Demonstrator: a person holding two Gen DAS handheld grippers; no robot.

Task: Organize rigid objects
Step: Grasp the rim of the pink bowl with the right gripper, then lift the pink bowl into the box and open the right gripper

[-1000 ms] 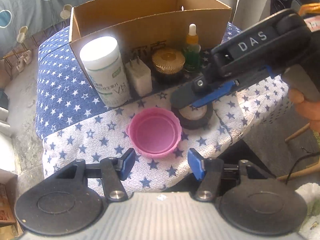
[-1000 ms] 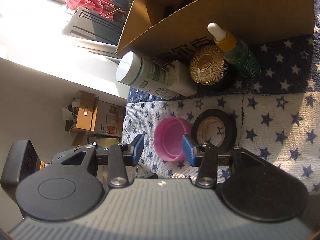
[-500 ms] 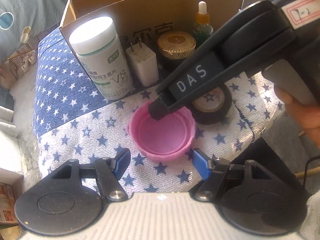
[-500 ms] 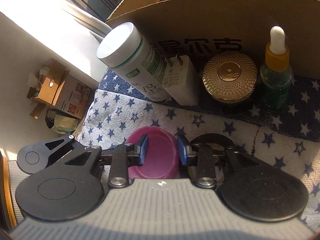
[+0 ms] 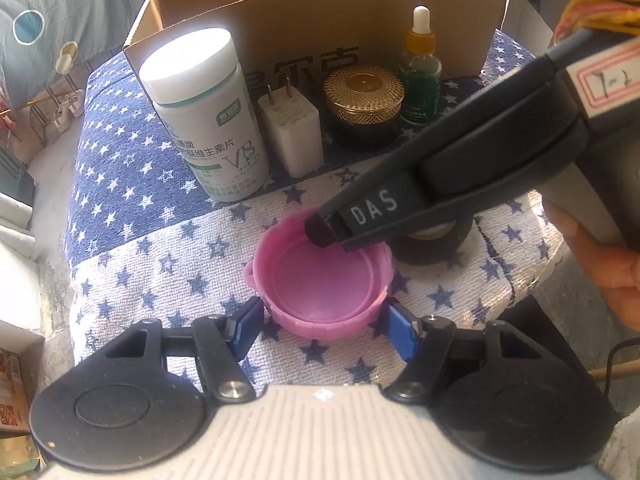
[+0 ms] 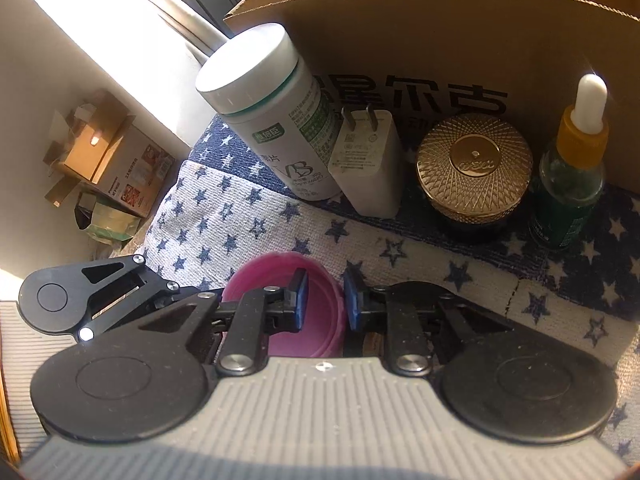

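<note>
1. Two blue pads of the left gripper [image 5: 324, 326] stand spread, flanking the near rim of the pink cap [image 5: 320, 280] on the star cloth [image 5: 160, 272].
2. Right gripper [image 6: 324, 304] straddles the cap's far wall, one pad inside, one outside; contact unclear.
3. Tape roll [image 5: 432, 244] just beside the cap.
4. Behind: vitamin bottle [image 5: 204, 120], charger [image 5: 290, 132], gold-lidded jar [image 5: 364, 100], dropper bottle [image 5: 420, 64], lined against the cardboard box [image 5: 320, 20].

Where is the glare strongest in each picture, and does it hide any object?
Left wrist view: the white bottle has a blown-out cap, its rim lost. Right wrist view: sunlight overexposes the wall on the left; the dropper bottle has only a small glint at its tip; labels stay readable.
</note>
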